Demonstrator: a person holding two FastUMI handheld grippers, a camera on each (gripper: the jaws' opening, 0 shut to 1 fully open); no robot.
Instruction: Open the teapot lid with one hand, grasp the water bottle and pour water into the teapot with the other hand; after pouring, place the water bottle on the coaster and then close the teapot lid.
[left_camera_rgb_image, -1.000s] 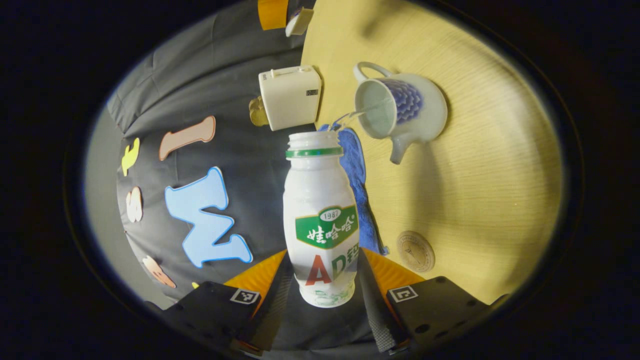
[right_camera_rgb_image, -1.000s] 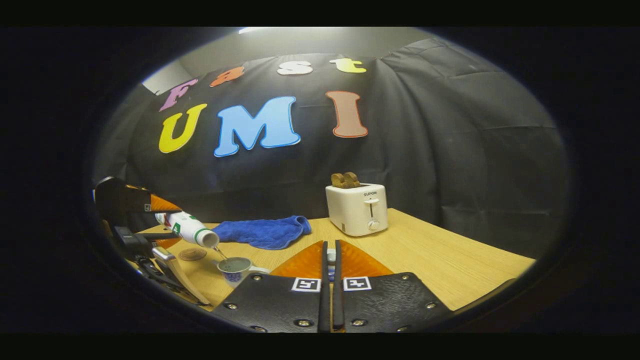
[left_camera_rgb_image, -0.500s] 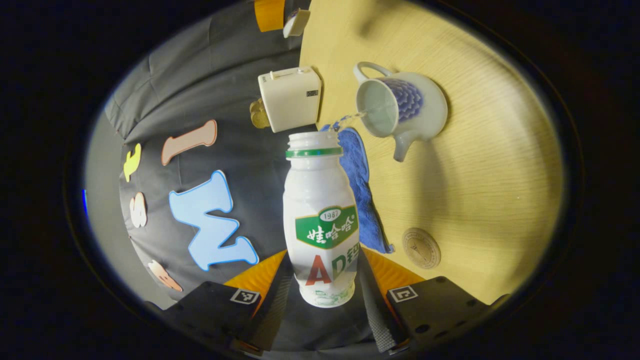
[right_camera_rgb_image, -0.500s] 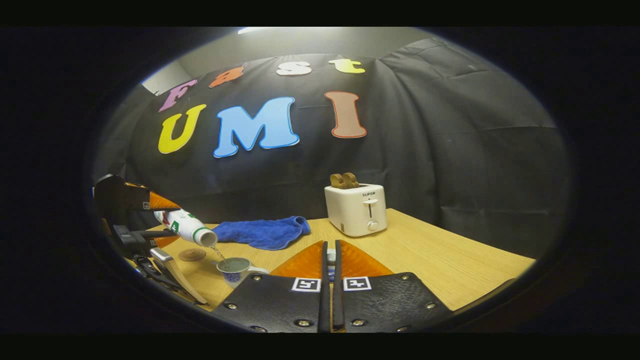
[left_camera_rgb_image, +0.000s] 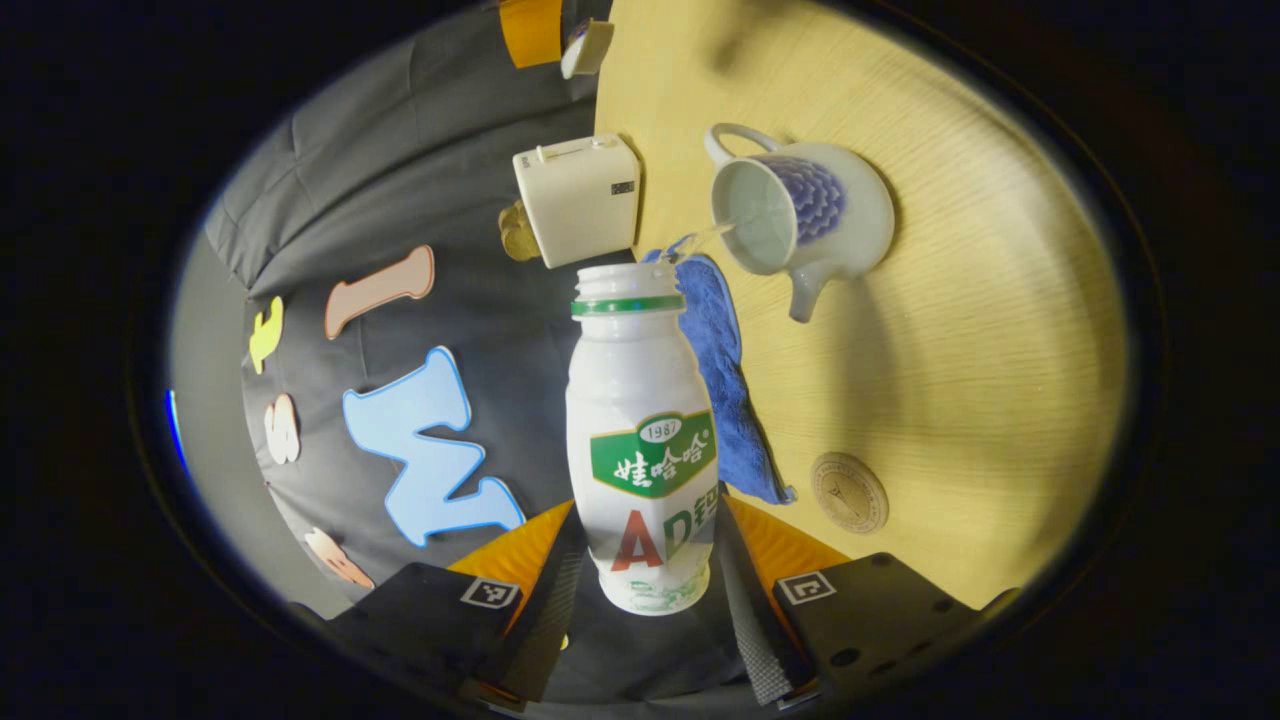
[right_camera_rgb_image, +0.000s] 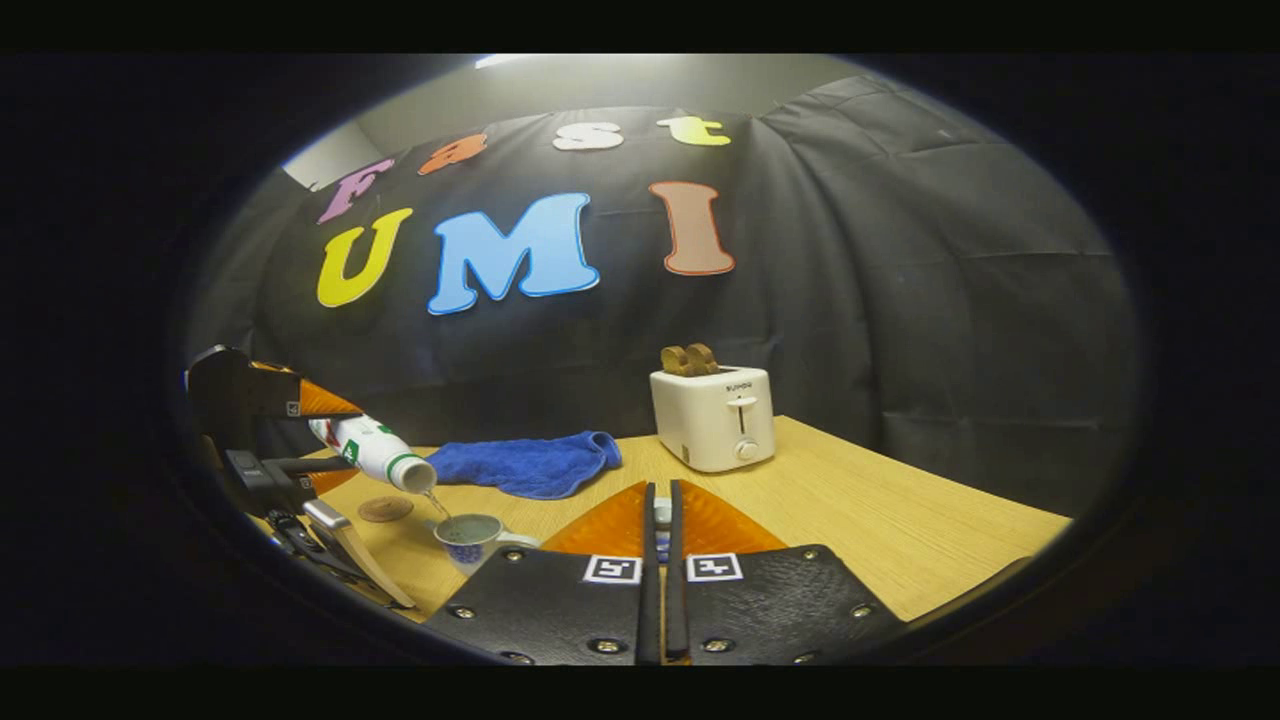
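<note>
My left gripper (left_camera_rgb_image: 648, 518) is shut on a white water bottle (left_camera_rgb_image: 645, 440) with a green neck ring, held tilted. A thin stream of water (left_camera_rgb_image: 700, 238) runs from its open mouth into the lidless white-and-blue teapot (left_camera_rgb_image: 862, 215) on the wooden table. In the right gripper view the same bottle (right_camera_rgb_image: 372, 452) leans over the teapot (right_camera_rgb_image: 470, 535). The round brown coaster (left_camera_rgb_image: 849, 492) lies bare near the teapot. My right gripper (right_camera_rgb_image: 660, 500) is raised over the table, its fingers pressed on the small teapot lid (right_camera_rgb_image: 660, 515); the lid (left_camera_rgb_image: 585, 45) also appears far off in the left gripper view.
A blue towel (right_camera_rgb_image: 525, 465) lies crumpled behind the teapot. A white toaster (right_camera_rgb_image: 713, 418) with toast in it stands at the back of the table (right_camera_rgb_image: 900, 530). The black cloth wall runs close behind both.
Water keeps running into the teapot. The left gripper has turned slightly, so the coaster and towel drift a little in its view. The right gripper holds still.
</note>
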